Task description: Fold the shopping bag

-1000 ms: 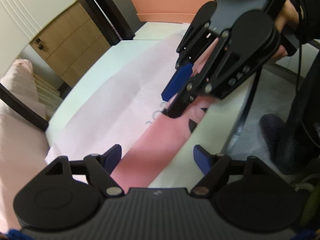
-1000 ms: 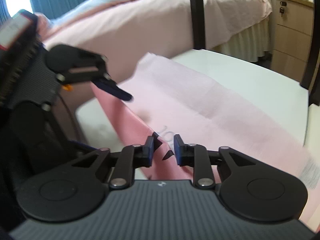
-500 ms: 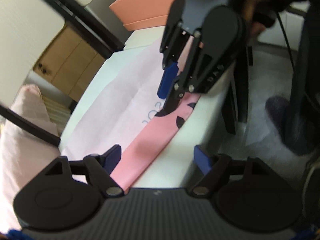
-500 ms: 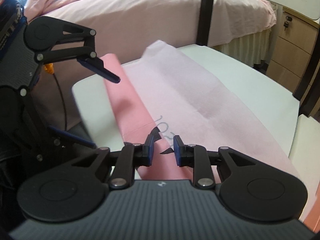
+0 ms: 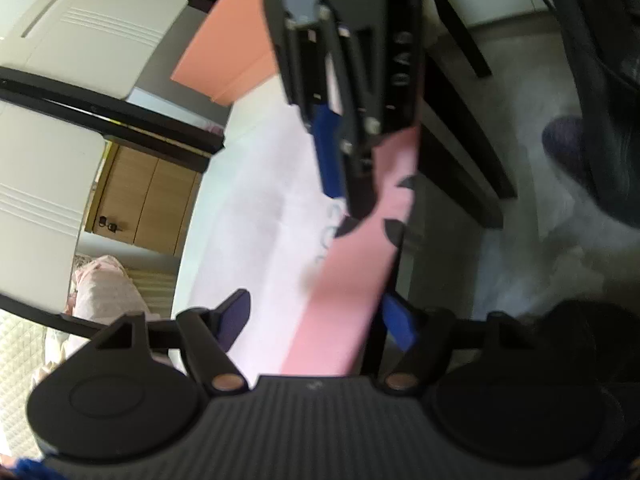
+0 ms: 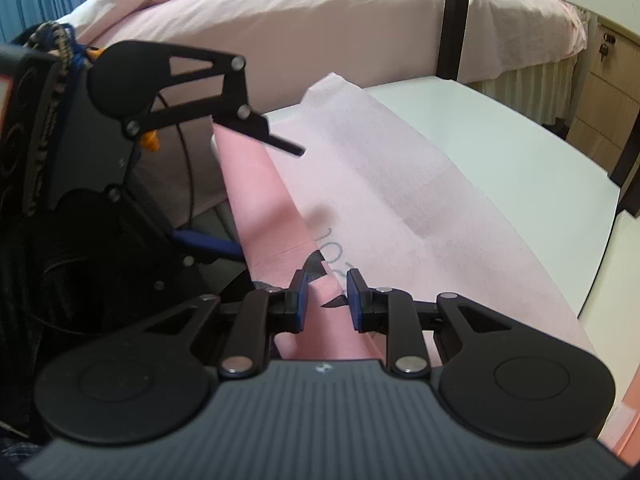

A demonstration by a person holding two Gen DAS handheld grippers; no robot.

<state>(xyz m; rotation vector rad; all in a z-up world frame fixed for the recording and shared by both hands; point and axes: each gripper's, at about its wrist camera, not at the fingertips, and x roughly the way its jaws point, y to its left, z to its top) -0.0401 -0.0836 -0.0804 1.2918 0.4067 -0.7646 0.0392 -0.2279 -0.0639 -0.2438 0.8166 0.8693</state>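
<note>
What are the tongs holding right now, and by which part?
The right tongs pinch the pink paper shopping bag by its folded darker-pink edge near the print. The left tongs are open around that edge, gripping nothing.

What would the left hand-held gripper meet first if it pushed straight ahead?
Probably the pink shopping bag, whose folded edge already lies between its open fingers. Farther along that line is the right hand-held gripper; depth is unclear.

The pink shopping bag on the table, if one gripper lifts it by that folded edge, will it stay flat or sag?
The shopping bag looks thin and creased, so it would probably sag. Its far corner already curls up off the table, suggesting it is very light. The right gripper appears to pinch only a narrow edge, so it may slip.
</note>
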